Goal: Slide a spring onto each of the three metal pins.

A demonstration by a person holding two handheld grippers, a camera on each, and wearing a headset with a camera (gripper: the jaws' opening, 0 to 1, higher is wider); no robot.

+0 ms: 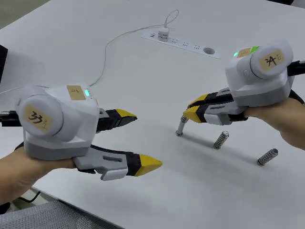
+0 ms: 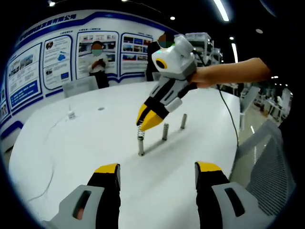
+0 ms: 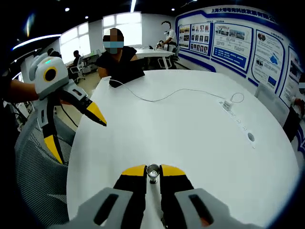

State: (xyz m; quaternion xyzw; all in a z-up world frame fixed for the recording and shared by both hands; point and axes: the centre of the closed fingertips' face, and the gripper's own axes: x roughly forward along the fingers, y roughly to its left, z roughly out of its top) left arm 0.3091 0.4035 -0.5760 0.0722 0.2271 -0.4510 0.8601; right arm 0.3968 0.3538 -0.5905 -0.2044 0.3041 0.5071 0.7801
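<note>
- White tabletop [image 1: 143, 71] lies under both of my grippers. In the head view a power strip [image 1: 183, 43] and its thin cable [image 1: 119, 38] sit toward the far side.
- My right gripper [image 1: 189, 109] has its jaws drawn almost together, pinching a spring [image 1: 183, 119] at the top of the first pin [image 1: 179, 130]. That pin stands upright on the table.
- In the right gripper view I look straight down on a round metal end between the two yellow tips.
- In the left gripper view the spring covers the upper part of the first pin, with bare shaft below it down to the table.
- A second pin [image 1: 220, 140] and a third pin [image 1: 267, 157] stand in a row beyond the first, apart from the jaws. Both look coiled, but I cannot tell how far down the coils reach.
- My left gripper [image 1: 138, 139] hovers over the near side of the table, well apart from the pins. Its jaws are spread wide with nothing between them, and they point toward the pins.
</note>
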